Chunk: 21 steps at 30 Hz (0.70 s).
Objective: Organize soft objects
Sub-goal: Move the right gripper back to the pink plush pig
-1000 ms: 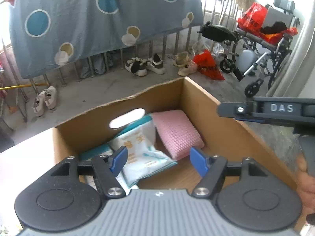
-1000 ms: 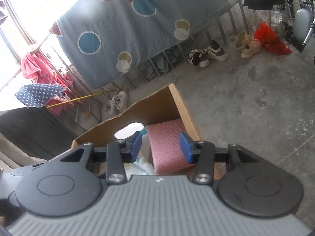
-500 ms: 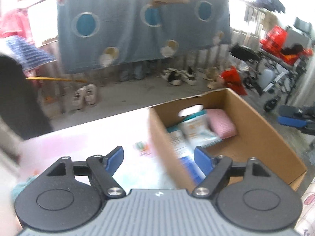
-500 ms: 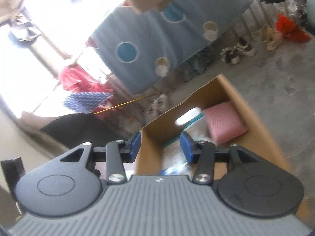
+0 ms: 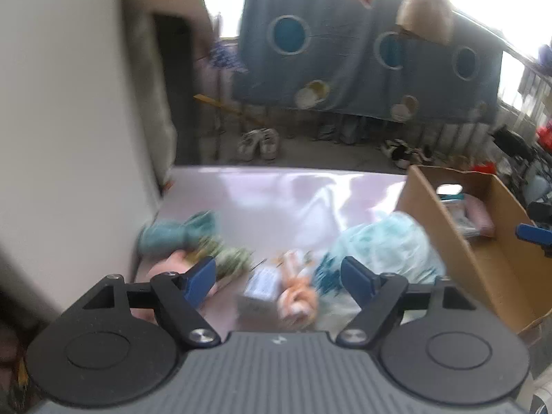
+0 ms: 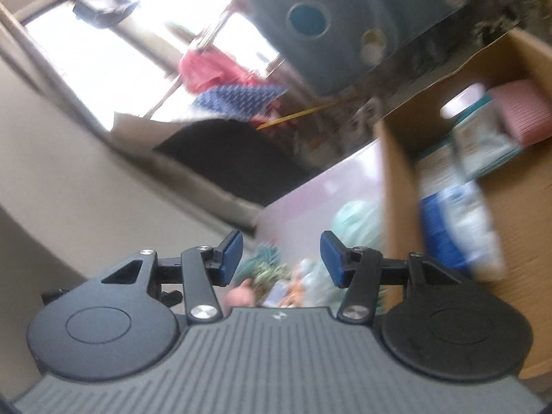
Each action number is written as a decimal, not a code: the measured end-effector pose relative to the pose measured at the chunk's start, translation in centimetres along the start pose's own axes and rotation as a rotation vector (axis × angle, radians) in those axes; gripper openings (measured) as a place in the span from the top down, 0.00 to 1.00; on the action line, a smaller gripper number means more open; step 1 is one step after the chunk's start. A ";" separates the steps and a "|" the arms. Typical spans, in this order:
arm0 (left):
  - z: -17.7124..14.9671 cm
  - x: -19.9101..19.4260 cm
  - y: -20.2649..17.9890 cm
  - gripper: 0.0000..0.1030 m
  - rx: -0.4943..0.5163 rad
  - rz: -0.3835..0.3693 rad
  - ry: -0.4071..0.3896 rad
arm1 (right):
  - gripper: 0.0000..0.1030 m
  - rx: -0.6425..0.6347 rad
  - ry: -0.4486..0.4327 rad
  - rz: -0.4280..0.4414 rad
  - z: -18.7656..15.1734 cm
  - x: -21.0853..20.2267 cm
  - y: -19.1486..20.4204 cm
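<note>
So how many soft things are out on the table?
5, as far as blur allows: teal one far left, pink one and green patterned one beside it, peach one centre, big pale blue one against the cardboard box. More may be hidden.

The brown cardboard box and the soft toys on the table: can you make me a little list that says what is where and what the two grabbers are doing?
box: brown cardboard box, open top, at the table's right side
in box: pink ribbed pad, white and teal packets
table: glossy pale pink table
on table: teal soft toy, pale blue fluffy bundle, small orange soft toy; blurred
left gripper: open, empty, above the toys
right gripper: open, empty, beside the box
</note>
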<state>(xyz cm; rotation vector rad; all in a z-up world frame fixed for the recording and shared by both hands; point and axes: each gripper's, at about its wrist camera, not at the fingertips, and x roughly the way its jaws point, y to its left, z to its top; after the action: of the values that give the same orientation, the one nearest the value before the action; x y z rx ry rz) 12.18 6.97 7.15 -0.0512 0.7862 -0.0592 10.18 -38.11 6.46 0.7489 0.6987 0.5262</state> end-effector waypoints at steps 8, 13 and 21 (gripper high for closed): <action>-5.6 -0.1 3.9 0.22 -0.052 0.075 -0.010 | 0.49 0.011 0.146 0.052 -3.6 7.6 3.3; -8.3 1.2 4.4 0.26 -0.037 0.090 -0.006 | 0.49 0.016 0.237 0.039 -5.8 12.0 4.2; -8.1 3.8 6.5 0.35 -0.146 0.091 -0.044 | 0.49 -0.036 0.347 0.010 -5.7 19.0 6.1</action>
<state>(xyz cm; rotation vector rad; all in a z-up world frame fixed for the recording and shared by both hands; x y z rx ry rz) 9.33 13.00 -1.70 -0.1547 0.7472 0.0860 17.42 -19.51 0.88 0.6335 1.0050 0.6852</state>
